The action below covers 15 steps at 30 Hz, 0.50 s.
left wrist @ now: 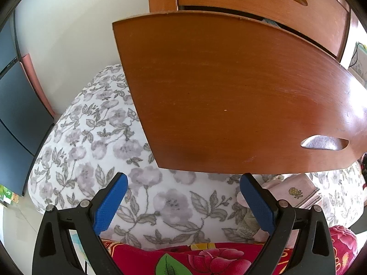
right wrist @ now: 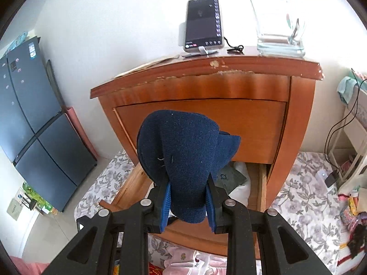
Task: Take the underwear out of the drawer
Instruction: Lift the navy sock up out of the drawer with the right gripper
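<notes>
In the right wrist view my right gripper (right wrist: 189, 197) is shut on a dark navy knitted piece of underwear (right wrist: 183, 151), which stands up between the blue pads above the open lower drawer (right wrist: 261, 190) of a brown wooden cabinet (right wrist: 296, 119). Grey and white folded clothes (right wrist: 231, 178) lie in the drawer. In the left wrist view my left gripper (left wrist: 183, 183) stands wide open with nothing between its fingers, just below the pulled-out drawer front (left wrist: 229, 96) and its metal handle (left wrist: 323, 142).
A phone on a stand (right wrist: 204, 23) and a glass vase (right wrist: 279, 20) sit on the cabinet top. A floral sheet (left wrist: 103, 137) covers the bed below, with pink folded clothes (left wrist: 300, 192) and a red flowered blanket (left wrist: 206, 261). A dark fridge (right wrist: 34, 123) stands left.
</notes>
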Each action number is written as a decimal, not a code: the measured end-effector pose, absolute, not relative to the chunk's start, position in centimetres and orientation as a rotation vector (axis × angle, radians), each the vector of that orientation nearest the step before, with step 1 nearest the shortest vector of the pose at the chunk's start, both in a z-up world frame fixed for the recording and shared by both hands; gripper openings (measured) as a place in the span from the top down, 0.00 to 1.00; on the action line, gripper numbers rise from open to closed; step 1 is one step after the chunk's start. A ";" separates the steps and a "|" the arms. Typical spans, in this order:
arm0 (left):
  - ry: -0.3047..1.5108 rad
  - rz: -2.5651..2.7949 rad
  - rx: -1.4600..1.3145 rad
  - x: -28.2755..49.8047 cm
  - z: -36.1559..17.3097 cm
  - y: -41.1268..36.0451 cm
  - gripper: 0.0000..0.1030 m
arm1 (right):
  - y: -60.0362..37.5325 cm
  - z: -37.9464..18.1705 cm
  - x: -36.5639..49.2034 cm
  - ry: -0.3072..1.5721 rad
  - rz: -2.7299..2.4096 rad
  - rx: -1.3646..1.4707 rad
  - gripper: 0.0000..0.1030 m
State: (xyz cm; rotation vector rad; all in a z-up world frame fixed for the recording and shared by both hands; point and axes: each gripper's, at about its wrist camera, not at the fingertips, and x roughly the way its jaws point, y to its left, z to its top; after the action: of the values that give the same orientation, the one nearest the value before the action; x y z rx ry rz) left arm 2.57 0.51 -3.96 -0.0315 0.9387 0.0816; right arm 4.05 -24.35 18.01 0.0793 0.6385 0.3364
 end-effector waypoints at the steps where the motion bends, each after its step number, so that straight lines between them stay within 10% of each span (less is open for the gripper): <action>1: 0.938 0.082 -0.031 2.6 -4.0 0.5 0.05 | -24.3 18.1 3.6 0.634 0.341 0.077 0.73; 15: 0.927 0.095 -0.006 2.4 -3.8 0.2 0.05 | -23.6 17.6 -1.2 0.603 0.389 0.047 0.73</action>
State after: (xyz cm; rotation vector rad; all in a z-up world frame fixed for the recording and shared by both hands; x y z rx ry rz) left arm 2.42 0.20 -3.83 -0.0060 0.9273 0.0948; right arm -1.21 -23.65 17.62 0.0469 0.6028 0.3890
